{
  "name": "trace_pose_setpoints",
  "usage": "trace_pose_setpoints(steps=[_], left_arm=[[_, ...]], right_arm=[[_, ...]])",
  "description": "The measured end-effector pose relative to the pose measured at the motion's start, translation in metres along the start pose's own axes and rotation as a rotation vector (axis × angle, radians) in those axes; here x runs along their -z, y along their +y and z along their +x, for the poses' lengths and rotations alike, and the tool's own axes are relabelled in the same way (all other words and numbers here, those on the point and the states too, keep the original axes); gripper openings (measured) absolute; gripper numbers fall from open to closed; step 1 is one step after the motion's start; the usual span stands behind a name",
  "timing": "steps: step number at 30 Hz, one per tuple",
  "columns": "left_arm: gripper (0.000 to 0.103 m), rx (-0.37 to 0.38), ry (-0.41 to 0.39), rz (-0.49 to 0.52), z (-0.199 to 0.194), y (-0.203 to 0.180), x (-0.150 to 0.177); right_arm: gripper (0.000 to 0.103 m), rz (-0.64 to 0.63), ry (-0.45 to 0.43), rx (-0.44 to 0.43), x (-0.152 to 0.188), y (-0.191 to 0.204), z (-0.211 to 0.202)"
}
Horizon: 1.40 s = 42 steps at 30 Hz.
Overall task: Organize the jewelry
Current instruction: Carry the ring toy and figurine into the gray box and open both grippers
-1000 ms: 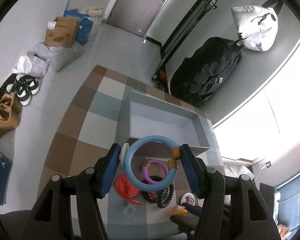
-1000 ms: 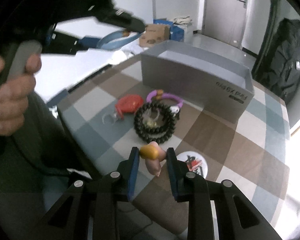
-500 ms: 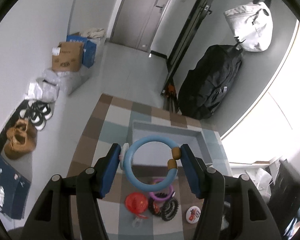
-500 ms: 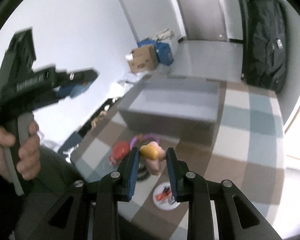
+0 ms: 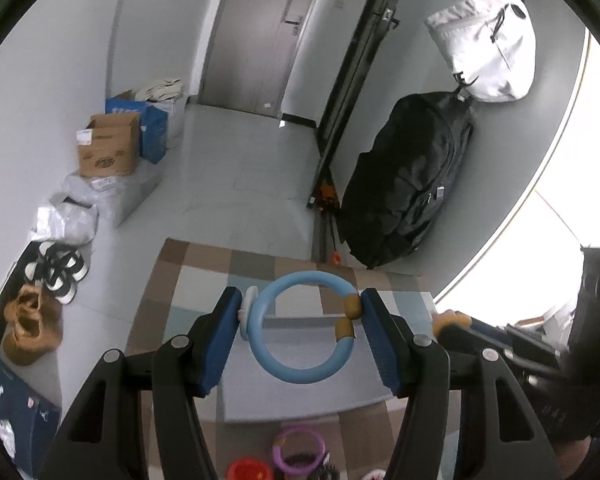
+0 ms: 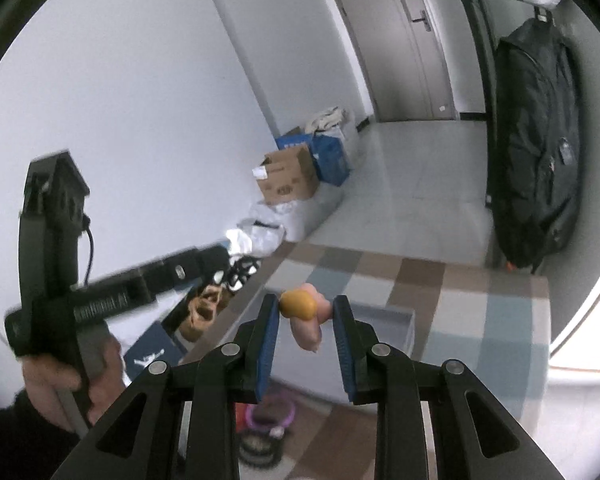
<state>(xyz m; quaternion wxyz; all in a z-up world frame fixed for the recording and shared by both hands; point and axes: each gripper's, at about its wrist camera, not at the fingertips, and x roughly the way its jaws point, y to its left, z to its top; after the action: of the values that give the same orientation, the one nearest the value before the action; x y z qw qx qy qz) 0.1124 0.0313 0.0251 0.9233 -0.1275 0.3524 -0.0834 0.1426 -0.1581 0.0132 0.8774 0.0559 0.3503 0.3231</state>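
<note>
Both cameras are looking forward along their own fingers from close behind them. The left wrist view is tilting steeply down from above the grey box (image 5: 300, 364) on the checked tablecloth (image 5: 172, 292), facing the door (image 5: 260, 32). The right wrist view is sitting lower, facing the same hallway more levelly. Both are sharing the black bag (image 5: 404, 184), cardboard box (image 5: 106, 150) and purple bracelet (image 6: 270, 416).

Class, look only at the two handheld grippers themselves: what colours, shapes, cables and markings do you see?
Both the left gripper and right gripper have black angular fingers with round silver rivets and ribbed blue pads. Seen from the right wrist, the left one has a black pistol-style handle, a black cable and blurred white lettering.
</note>
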Motion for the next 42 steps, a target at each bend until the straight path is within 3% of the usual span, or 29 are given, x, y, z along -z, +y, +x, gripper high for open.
trace_pose_setpoints(steps=[7,11,22,33,36,38,42], left_arm=[[0.056,0.004,0.063,0.014,0.033,0.004,0.006],[0.056,0.02,0.128,-0.006,0.05,0.012,0.01],[0.056,0.052,0.228,0.027,0.071,0.003,0.016],[0.056,0.042,0.262,0.02,0.08,0.003,0.017],[0.056,0.078,0.261,-0.018,0.082,0.008,0.016],[0.057,0.115,0.269,-0.064,0.081,0.013,0.015],[0.08,0.117,0.219,-0.07,0.072,0.013,0.01]], right_arm=[[0.026,-0.001,0.021,-0.016,-0.005,-0.014,0.037],[0.026,0.026,0.089,-0.027,0.006,-0.028,0.059],[0.026,0.077,0.137,-0.041,0.014,-0.047,0.072],[0.029,0.107,0.144,-0.052,0.015,-0.051,0.076],[0.04,0.107,0.123,-0.057,0.012,-0.052,0.07],[0.061,0.108,0.085,-0.05,0.011,-0.054,0.059],[0.074,0.108,0.037,-0.049,0.009,-0.057,0.046]])
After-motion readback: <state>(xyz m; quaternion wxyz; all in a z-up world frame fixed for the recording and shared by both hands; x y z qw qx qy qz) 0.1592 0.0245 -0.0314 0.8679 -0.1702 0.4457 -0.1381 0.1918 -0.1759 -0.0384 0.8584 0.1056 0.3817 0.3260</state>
